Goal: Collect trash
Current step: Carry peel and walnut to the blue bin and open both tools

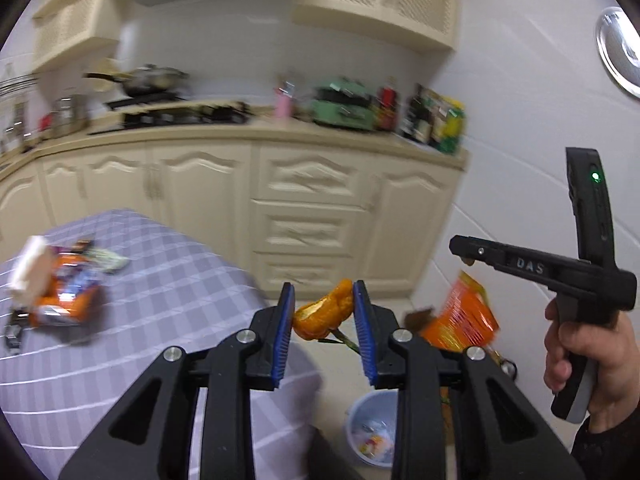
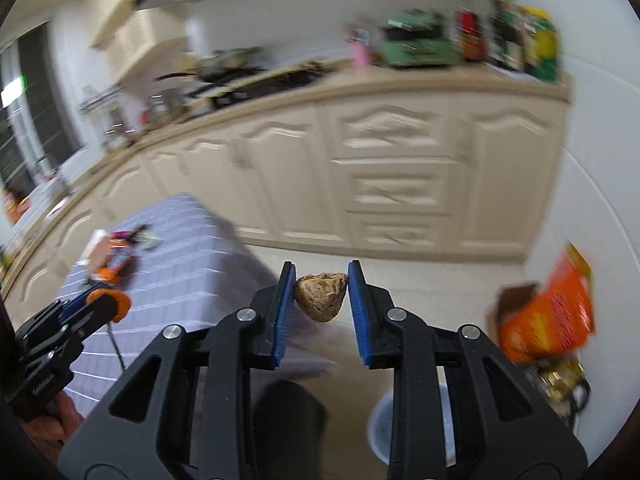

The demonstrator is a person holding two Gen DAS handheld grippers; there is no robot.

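I carry trash to the bin (image 1: 370, 428): left gripper (image 1: 324, 312) grasps a peel (image 1: 326, 314), right gripper (image 2: 322, 298) a brown lump (image 2: 322, 296). Next I must centre both over the bin, then release.

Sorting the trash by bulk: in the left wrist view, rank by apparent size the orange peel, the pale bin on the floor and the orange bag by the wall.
1. Orange bag
2. Pale bin, partly hidden, so unsure
3. Orange peel, nearest the camera

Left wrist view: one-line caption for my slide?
Left gripper clamps orange peel above the pale bin; wrappers remain on the checked table.
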